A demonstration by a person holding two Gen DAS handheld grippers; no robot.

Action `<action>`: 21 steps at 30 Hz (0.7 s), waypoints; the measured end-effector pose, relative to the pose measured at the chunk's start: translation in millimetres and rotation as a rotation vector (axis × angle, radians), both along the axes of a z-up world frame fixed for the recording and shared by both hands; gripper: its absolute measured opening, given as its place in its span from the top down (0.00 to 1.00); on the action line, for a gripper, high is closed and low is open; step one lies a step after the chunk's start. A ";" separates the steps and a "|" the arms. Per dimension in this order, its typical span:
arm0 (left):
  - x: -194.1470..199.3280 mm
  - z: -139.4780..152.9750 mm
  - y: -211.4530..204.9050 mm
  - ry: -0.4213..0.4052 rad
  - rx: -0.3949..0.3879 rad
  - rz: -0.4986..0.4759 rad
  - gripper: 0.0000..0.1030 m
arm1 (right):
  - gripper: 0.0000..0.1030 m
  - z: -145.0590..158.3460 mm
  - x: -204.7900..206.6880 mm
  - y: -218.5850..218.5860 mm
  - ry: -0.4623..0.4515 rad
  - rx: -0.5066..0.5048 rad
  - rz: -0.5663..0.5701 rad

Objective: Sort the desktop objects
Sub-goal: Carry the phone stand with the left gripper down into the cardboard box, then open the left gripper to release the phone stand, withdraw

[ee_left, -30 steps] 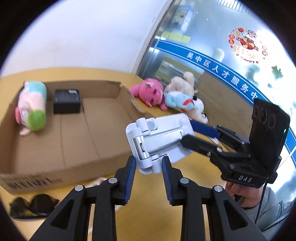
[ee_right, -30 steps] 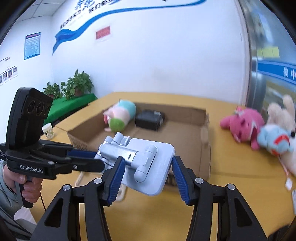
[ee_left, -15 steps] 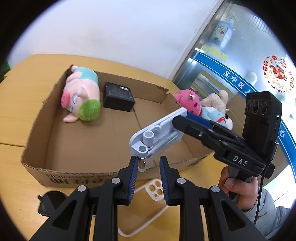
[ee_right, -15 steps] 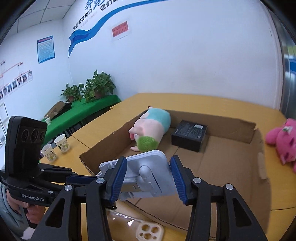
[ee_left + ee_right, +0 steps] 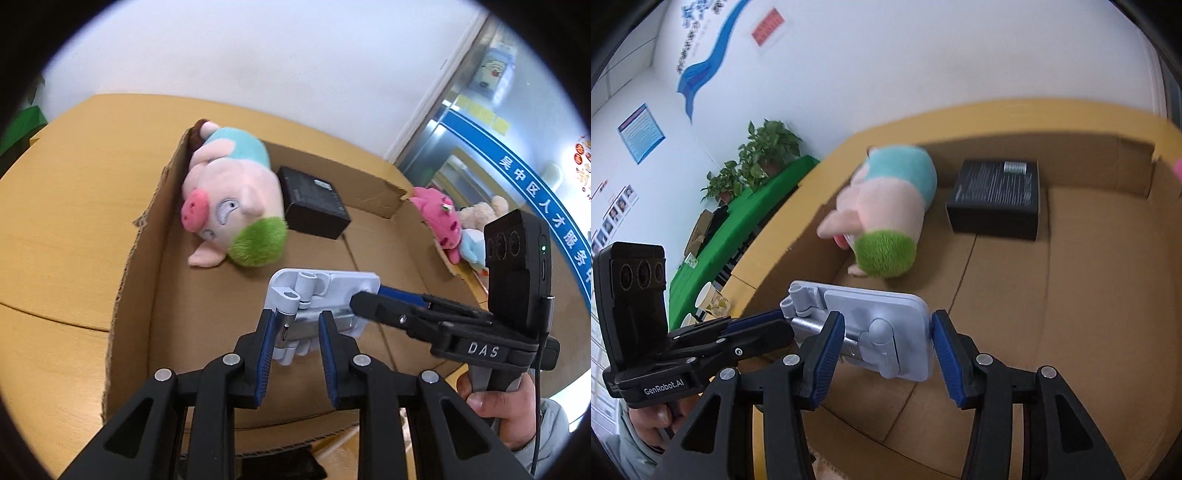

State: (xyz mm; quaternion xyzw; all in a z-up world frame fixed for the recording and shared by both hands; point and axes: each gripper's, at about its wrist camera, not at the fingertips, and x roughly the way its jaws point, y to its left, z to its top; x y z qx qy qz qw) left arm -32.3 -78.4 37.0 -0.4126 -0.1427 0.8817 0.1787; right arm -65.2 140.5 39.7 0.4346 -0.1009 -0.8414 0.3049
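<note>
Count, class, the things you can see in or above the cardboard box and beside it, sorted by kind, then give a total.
Plush toys in the box: 1, the pig
Plush toys outside the box: 3, pink, beige, blue
Black boxes: 1
Phone stands held over the cardboard box: 1
Total: 6

1. White wall (image 5: 258,55) ahead of the fingers, evenly lit.
2. Yellow wooden table (image 5: 74,192) spreads under and ahead of them.
3. Glass partition (image 5: 517,122) with a blue lettered band, far right of the left fingers.
4. Green-covered table (image 5: 753,218) with potted plants (image 5: 757,155), left of the right fingers.
5. Posters (image 5: 641,133) on the left wall.
</note>
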 end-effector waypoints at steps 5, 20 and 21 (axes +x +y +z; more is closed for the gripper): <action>-4.9 -1.8 -10.4 -0.041 -0.053 0.035 0.78 | 0.53 -28.5 -11.0 -17.8 -0.120 -0.013 0.029; -15.1 -8.5 -10.4 -0.119 -0.180 0.065 0.78 | 0.35 -42.7 -22.0 -31.8 -0.269 -0.089 0.029; -11.3 -3.8 -10.1 -0.099 -0.177 0.069 0.78 | 0.31 -38.7 -18.2 -28.9 -0.249 -0.082 0.022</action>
